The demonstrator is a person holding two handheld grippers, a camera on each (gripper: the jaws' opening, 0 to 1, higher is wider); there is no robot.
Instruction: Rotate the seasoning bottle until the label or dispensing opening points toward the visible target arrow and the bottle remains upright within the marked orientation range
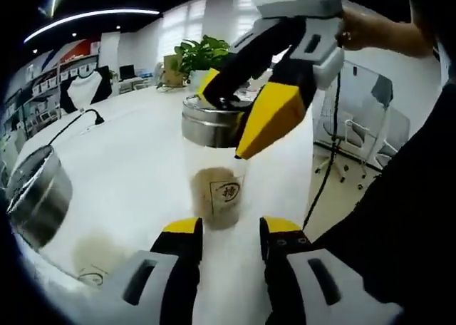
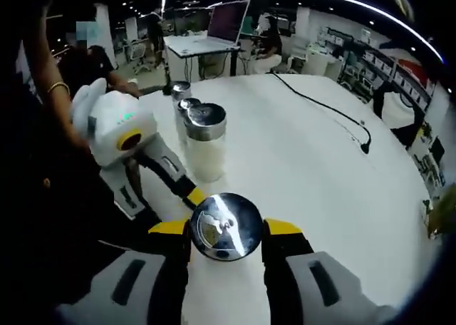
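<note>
Right gripper (image 2: 226, 232): rising from the bottom centre of the right gripper view, its yellow-tipped jaws are clamped on the steel cap (image 2: 225, 225) of the seasoning bottle (image 1: 217, 164); in the left gripper view it comes down from the upper right onto that cap.
Left gripper (image 1: 229, 229): at the bottom centre of the left gripper view, jaws apart, holding nothing, tips just in front of the bottle's base and not touching it.
Seasoning bottle: upright at the centre of the left gripper view, clear glass with tan powder in its lower part and a square label facing the camera.
Table (image 2: 299, 161): white, with open bare surface stretching to the right half of the right gripper view and to the left of the bottle in the left gripper view.
Table edge: in the left gripper view it runs down the right side, close to the bottle, with floor and chairs beyond.
Other bottles (image 2: 204, 143): a row of steel-capped jars at upper left of centre in the right gripper view, near the clamped cap but apart from it.
Cable (image 2: 324, 107): black, crossing the table at upper right of the right gripper view, well apart from the bottle.
Steel jar (image 1: 35, 197): at the left edge of the left gripper view, well apart from the bottle.
</note>
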